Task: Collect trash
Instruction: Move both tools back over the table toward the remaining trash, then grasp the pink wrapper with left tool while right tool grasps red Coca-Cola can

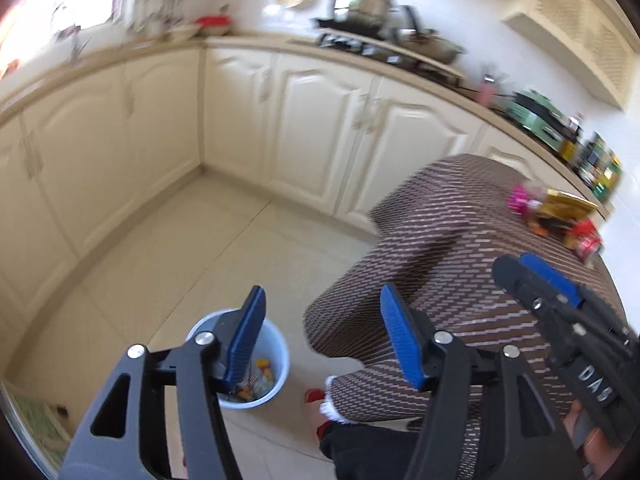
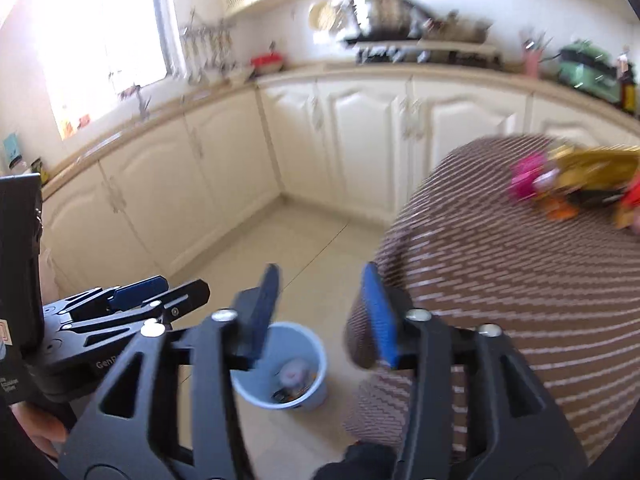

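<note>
A light blue bin (image 1: 277, 346) stands on the floor beside the table, with several wrappers lying in its bottom. My left gripper (image 1: 324, 336) hangs above it, open, nothing between its blue pads. A pile of trash (image 1: 556, 216), pink, gold and red wrappers, lies on the brown striped tablecloth (image 1: 440, 248) at the far right. My right gripper (image 1: 520, 268) shows at the right over the cloth. In the right wrist view the right gripper (image 2: 322, 308) is open and empty above the bin (image 2: 298, 344). The left gripper (image 2: 168, 286) is at its left and the trash pile (image 2: 572, 184) at the upper right.
Cream kitchen cabinets (image 1: 320, 120) run along two walls and meet in a corner. The counter above carries pots (image 1: 368, 4), a green appliance (image 1: 536, 116) and bottles. A bright window (image 2: 108, 28) is at the left. Pale floor tiles (image 1: 200, 248) lie between the cabinets and the table.
</note>
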